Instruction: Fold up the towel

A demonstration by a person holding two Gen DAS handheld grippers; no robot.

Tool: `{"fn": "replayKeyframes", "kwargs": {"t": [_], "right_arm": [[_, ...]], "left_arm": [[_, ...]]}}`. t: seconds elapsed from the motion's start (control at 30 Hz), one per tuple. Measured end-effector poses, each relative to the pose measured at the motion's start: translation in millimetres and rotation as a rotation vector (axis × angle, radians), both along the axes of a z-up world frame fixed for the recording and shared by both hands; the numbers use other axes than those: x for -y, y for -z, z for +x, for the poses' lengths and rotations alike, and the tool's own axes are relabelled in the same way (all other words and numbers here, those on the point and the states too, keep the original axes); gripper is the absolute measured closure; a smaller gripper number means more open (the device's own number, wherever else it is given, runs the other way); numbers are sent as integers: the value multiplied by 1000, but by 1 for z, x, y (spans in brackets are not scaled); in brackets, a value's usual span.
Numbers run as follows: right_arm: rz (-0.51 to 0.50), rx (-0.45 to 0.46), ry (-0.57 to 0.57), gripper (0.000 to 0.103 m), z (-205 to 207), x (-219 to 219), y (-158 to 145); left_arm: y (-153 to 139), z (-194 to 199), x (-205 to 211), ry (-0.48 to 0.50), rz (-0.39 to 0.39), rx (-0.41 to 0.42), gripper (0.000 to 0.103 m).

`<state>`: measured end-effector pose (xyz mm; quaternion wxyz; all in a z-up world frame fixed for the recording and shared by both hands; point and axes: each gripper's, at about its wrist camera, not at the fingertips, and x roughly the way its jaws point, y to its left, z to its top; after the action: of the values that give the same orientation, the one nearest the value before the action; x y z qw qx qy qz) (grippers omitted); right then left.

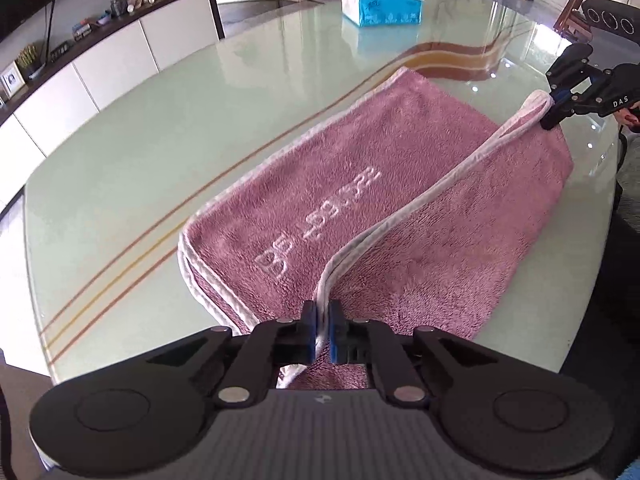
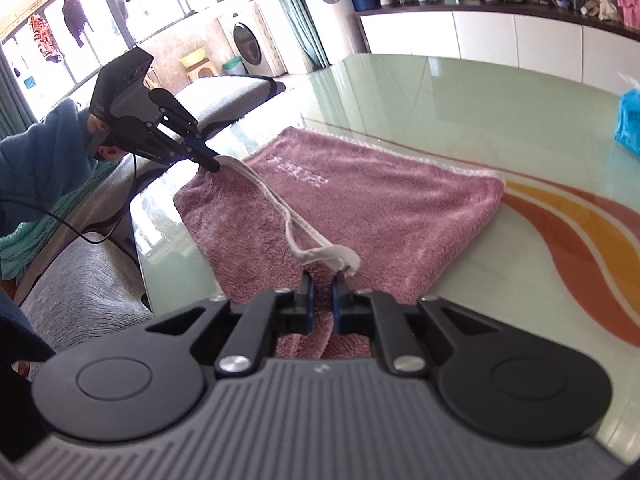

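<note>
Pink towel (image 1: 360, 200) with white trim lies on glossy glass table (image 1: 160, 128), already doubled over, embroidered lettering facing up. Left gripper (image 1: 323, 334) clamped narrow on trimmed corner nearest its camera, blue pads pinching white edge. Right gripper (image 2: 323, 298) likewise pinched on opposite corner of same edge, fabric bunched between pads. Held edge lifted off table, trim stretched between 2 grippers; rest of towel flat on glass. Blue tissue box (image 1: 380, 4) sits at far side, well apart from towel.
</note>
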<state>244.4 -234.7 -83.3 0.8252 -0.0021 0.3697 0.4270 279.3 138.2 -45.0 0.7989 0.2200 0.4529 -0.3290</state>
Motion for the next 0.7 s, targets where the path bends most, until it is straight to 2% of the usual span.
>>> {"fn": "replayKeyframes", "kwargs": {"t": [0.23, 0.33, 0.5, 0.7], "right_arm": [[26, 104, -2, 94, 3, -3, -33], [13, 146, 7, 94, 13, -7, -44], [-25, 186, 54, 94, 43, -15, -44], [-62, 165, 96, 94, 83, -24, -27]], "left_arm": [[-34, 4, -7, -30, -12, 88, 97], [-39, 15, -6, -50, -14, 110, 97], [-29, 45, -3, -92, 1, 118, 97], [-10, 83, 2, -133, 13, 105, 97]]}}
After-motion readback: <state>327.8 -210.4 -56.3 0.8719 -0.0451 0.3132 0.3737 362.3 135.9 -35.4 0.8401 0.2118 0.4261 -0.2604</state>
